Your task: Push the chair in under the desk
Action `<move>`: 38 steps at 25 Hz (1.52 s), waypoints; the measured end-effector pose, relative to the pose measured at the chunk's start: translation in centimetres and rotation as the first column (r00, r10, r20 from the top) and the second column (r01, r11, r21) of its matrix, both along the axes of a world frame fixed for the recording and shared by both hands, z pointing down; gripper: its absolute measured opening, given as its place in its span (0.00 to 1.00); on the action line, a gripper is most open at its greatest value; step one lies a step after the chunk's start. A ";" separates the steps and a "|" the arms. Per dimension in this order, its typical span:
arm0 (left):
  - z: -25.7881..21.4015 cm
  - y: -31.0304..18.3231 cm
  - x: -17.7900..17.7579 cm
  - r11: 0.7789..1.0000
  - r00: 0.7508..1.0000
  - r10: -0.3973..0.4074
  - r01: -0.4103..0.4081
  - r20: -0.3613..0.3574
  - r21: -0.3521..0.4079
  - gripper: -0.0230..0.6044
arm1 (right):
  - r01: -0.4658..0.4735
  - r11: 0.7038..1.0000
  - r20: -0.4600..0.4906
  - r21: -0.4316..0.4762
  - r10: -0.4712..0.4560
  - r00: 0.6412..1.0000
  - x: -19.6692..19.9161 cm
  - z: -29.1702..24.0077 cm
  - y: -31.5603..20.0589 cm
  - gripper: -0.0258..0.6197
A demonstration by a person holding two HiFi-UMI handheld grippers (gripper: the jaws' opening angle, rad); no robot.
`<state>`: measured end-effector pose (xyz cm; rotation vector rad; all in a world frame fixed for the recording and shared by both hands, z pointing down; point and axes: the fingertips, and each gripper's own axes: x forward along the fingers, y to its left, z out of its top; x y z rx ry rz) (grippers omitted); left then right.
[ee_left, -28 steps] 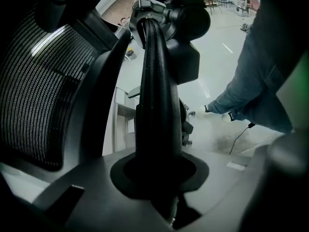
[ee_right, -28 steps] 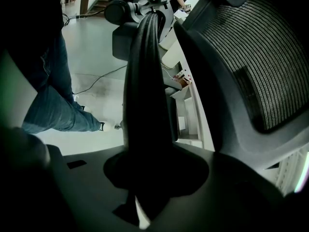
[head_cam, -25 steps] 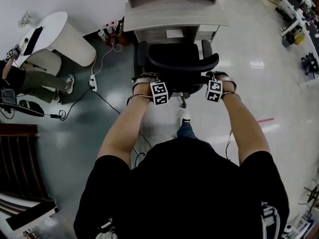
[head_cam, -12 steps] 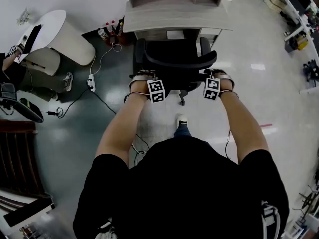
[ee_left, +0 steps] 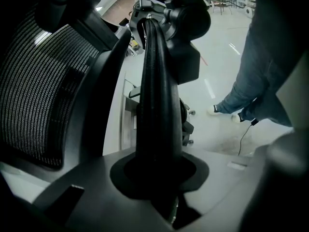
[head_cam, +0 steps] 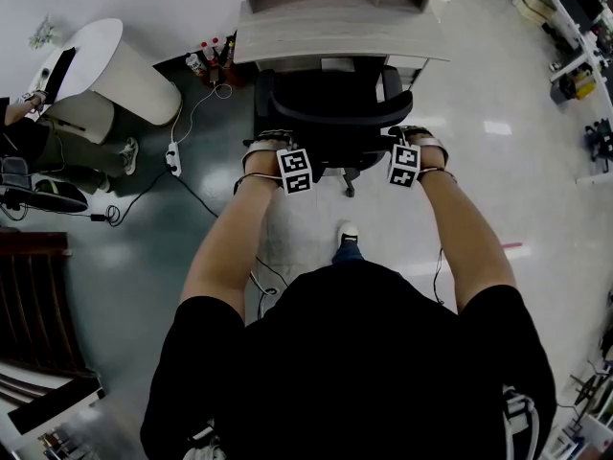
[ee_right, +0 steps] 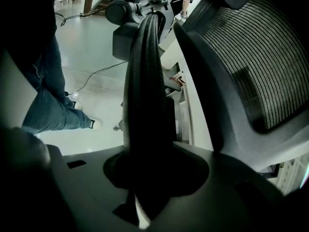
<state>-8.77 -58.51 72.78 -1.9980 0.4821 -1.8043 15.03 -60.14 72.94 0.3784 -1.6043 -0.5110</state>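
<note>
A black office chair [head_cam: 330, 113] stands at the knee opening of a pale wood-grain desk [head_cam: 335, 32], its front at the desk's near edge, its seat and back out on the glossy floor [head_cam: 498, 190]. Left of the chair a white power strip [head_cam: 175, 158] and a dark cable [head_cam: 206, 197] lie on the floor, with a cluster of bottles [head_cam: 206, 60] by the desk's left corner and a rounded white table [head_cam: 105, 65] farther left. The operator's white shoe [head_cam: 350, 231] is planted just behind the chair base. The left gripper [head_cam: 273, 147] is clamped, jaws narrow, on the rear of the left armrest [ee_left: 154, 105]; the right gripper [head_cam: 414, 140] grips the right armrest [ee_right: 145, 95] the same way. Both armrests are thick, black and rounded, finely ribbed along the edge; the backrest [ee_left: 34, 91] between them is a woven mesh in a smooth dark plastic frame
</note>
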 end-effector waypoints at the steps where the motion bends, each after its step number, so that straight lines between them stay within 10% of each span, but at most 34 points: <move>1: 0.0 -0.3 -0.1 1.000 1.000 -0.002 0.002 0.000 0.000 0.17 | 0.001 1.000 -0.001 0.000 -0.001 1.000 0.0 0.0 -0.4 0.22; 38: -0.6 -7.0 -1.6 0.999 1.000 -0.005 0.006 -0.013 0.049 0.20 | 0.012 0.999 0.007 0.040 -0.012 1.000 -1.8 -0.3 -6.8 0.23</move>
